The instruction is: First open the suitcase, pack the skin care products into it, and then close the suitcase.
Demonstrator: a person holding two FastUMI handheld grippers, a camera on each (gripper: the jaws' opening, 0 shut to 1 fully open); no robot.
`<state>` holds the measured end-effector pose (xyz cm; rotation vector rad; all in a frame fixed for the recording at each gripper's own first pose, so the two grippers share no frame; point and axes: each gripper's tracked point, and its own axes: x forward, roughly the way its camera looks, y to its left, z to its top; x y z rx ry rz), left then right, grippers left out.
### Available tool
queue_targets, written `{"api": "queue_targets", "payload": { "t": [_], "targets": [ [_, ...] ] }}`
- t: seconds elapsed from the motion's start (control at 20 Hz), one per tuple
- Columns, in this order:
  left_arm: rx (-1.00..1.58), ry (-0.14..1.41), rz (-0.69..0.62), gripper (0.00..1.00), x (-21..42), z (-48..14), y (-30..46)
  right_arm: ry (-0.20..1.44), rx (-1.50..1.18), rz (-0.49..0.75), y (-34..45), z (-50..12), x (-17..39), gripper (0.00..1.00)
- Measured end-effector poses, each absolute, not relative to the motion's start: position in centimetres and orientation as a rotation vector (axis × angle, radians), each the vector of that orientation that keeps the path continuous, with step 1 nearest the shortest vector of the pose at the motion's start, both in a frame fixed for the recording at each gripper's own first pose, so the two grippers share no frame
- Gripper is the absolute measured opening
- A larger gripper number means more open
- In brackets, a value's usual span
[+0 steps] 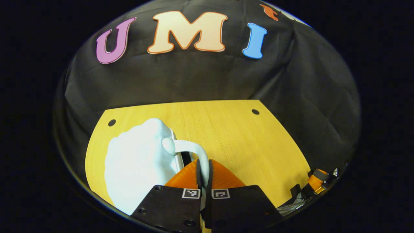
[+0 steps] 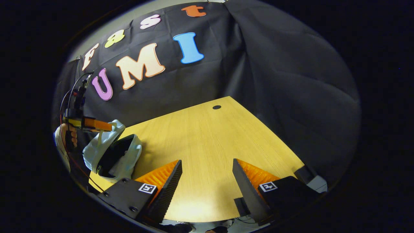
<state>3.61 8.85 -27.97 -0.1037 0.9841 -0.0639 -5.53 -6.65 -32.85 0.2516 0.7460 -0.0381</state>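
A small pale-blue suitcase (image 1: 139, 161) lies on the wooden counter (image 1: 245, 142), just ahead and to the left of the left gripper (image 1: 203, 176). The left jaws are pressed together on the case's thin looped handle (image 1: 199, 153), which runs down between them. In the right gripper view the case (image 2: 113, 152) sits far off to the left of the right gripper (image 2: 207, 181), with its lid tipped up and a dark interior showing, the left gripper (image 2: 92, 124) at its top edge. The right jaws stand wide apart over bare counter, holding nothing. The opening step looks to be in hand. Next, the lid probably needs swinging fully back and releasing, so the right jaws can fetch a product.
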Motion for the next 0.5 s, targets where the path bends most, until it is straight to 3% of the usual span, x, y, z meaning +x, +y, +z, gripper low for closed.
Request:
{"api": "queue_targets", "payload": {
  "t": [0.5],
  "targets": [
    [-0.085,1.046,-0.028,0.00,1.5,-36.3,5.5,0.742,0.236,-0.034,-8.9,-31.8,-7.6,0.99]
  ]
}}
